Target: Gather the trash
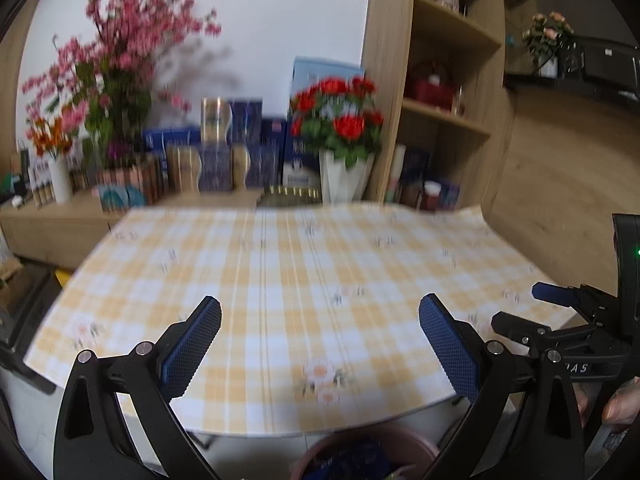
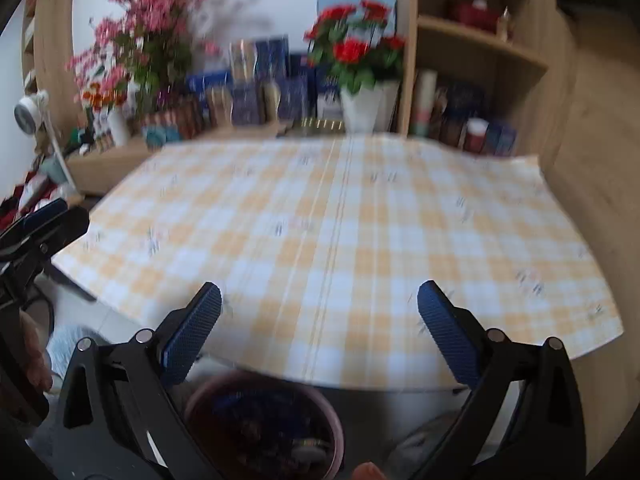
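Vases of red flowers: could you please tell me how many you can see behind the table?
1: the white vase of red flowers stands past the table's far edge, beside the wooden shelf unit. Clutter could hide others.

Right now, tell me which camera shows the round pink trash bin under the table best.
The right wrist view: the round pink trash bin shows most of its rim and the dark wrappers inside. The left wrist view catches only the bin's far rim at the bottom edge.
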{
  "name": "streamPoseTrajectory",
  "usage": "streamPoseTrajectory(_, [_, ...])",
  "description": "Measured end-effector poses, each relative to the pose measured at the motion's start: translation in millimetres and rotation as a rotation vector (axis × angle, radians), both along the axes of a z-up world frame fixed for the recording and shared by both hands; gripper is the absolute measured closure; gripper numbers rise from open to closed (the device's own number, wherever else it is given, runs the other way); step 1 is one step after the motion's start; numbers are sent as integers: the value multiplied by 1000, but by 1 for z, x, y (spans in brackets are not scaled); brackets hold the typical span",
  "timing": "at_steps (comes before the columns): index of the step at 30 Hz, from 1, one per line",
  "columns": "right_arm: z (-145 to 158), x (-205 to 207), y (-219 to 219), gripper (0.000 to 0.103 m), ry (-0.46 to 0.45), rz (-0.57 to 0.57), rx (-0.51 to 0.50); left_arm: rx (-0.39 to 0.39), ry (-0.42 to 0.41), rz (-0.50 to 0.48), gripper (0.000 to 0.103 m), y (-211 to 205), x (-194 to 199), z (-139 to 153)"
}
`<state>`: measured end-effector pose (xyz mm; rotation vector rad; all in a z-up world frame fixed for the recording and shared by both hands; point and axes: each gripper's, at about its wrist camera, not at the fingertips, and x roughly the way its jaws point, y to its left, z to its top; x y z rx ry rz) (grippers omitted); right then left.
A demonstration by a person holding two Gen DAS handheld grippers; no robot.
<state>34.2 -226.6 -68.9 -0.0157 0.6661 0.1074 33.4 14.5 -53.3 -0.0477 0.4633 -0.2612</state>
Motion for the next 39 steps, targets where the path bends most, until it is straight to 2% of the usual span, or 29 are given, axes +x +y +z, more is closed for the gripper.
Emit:
streamPoseTrajectory(6, [42, -8, -10, 6, -93, -22, 31, 37, -85, 25, 6, -7, -15, 41])
streamPoseTrajectory(13, [65, -23, -10, 6, -155, -24, 44, 69, -107, 55, 6, -11, -26, 58])
streamPoseTrajectory(20, [76, -33, -12, 6, -184, -32, 51, 111, -151, 83, 6, -16, -38, 69])
streamPoseTrajectory(25, [79, -37, -13, 6, -195, -37, 47, 83, -142, 94, 6, -11, -41, 76])
streamPoseTrajectory(35, [77, -37, -12, 6, -180, -36, 38, 113, -117, 100, 6, -8, -40, 76])
streamPoseTrajectory(39, [75, -36, -10, 6, -170, -34, 35, 101, -93, 100, 6, -7, -38, 73])
